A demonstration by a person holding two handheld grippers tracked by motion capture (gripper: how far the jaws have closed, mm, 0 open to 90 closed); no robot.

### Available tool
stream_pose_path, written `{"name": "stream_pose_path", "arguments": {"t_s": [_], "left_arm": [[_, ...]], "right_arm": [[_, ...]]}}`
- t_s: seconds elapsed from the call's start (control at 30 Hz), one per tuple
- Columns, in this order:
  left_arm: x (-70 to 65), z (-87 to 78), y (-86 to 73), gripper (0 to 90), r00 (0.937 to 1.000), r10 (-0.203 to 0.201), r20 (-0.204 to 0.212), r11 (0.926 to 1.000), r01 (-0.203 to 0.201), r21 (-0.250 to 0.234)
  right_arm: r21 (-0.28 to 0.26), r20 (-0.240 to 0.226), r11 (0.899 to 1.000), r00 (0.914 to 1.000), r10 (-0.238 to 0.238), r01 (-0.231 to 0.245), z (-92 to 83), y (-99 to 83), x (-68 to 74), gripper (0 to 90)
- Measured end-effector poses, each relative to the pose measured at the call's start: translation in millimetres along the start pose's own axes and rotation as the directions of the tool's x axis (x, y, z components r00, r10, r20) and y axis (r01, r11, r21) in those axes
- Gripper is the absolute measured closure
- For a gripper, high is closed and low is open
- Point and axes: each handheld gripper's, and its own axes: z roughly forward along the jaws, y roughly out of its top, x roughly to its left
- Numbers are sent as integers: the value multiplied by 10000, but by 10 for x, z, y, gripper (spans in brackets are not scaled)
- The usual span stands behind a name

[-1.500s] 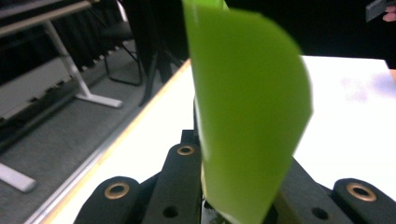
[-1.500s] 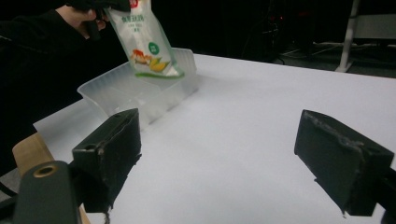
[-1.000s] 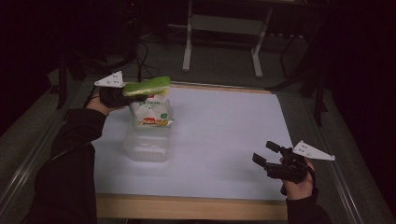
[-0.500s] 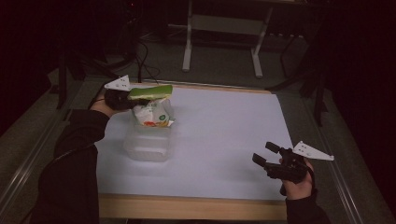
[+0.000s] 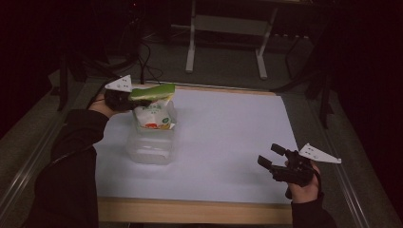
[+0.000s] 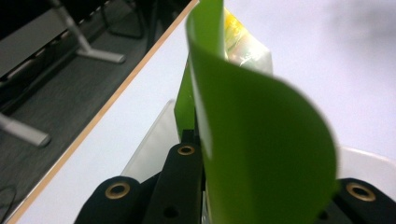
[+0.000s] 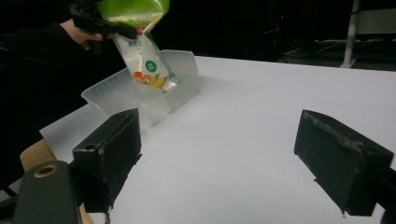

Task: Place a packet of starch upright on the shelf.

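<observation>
A white snack bag [image 5: 153, 114] with a green top edge [image 5: 153, 91] hangs tilted over a clear plastic bin [image 5: 151, 147], its bottom inside the bin's far end. My left gripper [image 5: 130, 97] is shut on the green top [image 6: 261, 140] of the bag, at the table's far left. From the right gripper view the bag [image 7: 142, 60] dips into the bin [image 7: 140, 100]. My right gripper [image 5: 272, 157] rests open near the table's front right, with nothing between its pads [image 7: 114, 140].
White paper [image 5: 228, 137] covers the table, with a wooden front edge [image 5: 190, 211]. A metal stand [image 5: 225, 42] is on the floor beyond the far edge. The room around is dark.
The left gripper has moved the bag's top slightly farther away and lowered it, so the bag sits deeper and more tilted in the bin. The right gripper has not moved.
</observation>
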Motion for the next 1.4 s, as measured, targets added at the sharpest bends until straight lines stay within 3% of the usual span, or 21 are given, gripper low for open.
{"name": "stream_pose_path", "arguments": {"t_s": [0.07,0.2,0.3,0.43,0.6,0.83,1.0,1.03,1.07,1.13,1.27,1.3,1.37,1.4], "left_arm": [[-17,-5,65,856,9996,239,137,9992,-243,304],[-4,82,73,856,9995,84,297,9984,-101,552],[-4,178,42,855,9999,-6,168,9981,-4,609],[4,256,-44,855,9990,-388,211,9992,385,145],[-5,378,-210,855,9961,-857,202,9963,857,29],[0,339,-296,854,9935,-1137,24,9933,1137,-214],[-8,306,-261,711,9870,-1608,-74,9848,1599,-673],[-13,285,-241,711,9811,-1917,-272,9787,1890,-805],[-21,272,-234,622,9773,-2083,-396,9754,2046,-816],[-36,246,-218,603,9659,-2568,-317,9620,2523,-1048],[-66,192,-185,494,9569,-2827,-670,9565,2760,-943],[-69,171,-182,482,9519,-2990,-671,9507,2911,-1071],[-77,139,-181,357,9396,-3331,-793,9387,3225,-1219],[-89,125,-182,322,9385,-3321,-949,9394,3199,-1233]], "right_arm": [[6,16,10000,10000,56,-56,-5,-8,-17,147],[-7,-5,10000,10000,69,-69,-5,-10,-17,146],[-16,-16,10000,10000,55,-55,-7,-10,-14,146],[-40,-26,9999,9999,103,-103,-20,-19,-22,147],[-55,-24,9999,9999,104,-105,-23,-27,-32,146],[38,-70,10000,9999,84,-83,-24,-33,-22,147],[84,-92,10000,10000,28,-27,-14,-16,-13,147],[78,-100,10000,9999,-10,11,-13,-11,-10,146],[115,-116,9999,9999,-50,51,-16,-1,-7,146],[174,-86,9998,9999,-95,96,-28,4,-5,146],[269,61,9995,9998,-168,166,-65,-5,-32,146],[270,104,9995,9998,-145,143,-73,-10,-40,147],[249,140,9996,9998,-168,165,-86,-20,-54,147],[236,133,9996,9998,-131,127,-90,-25,-59,146]]}}
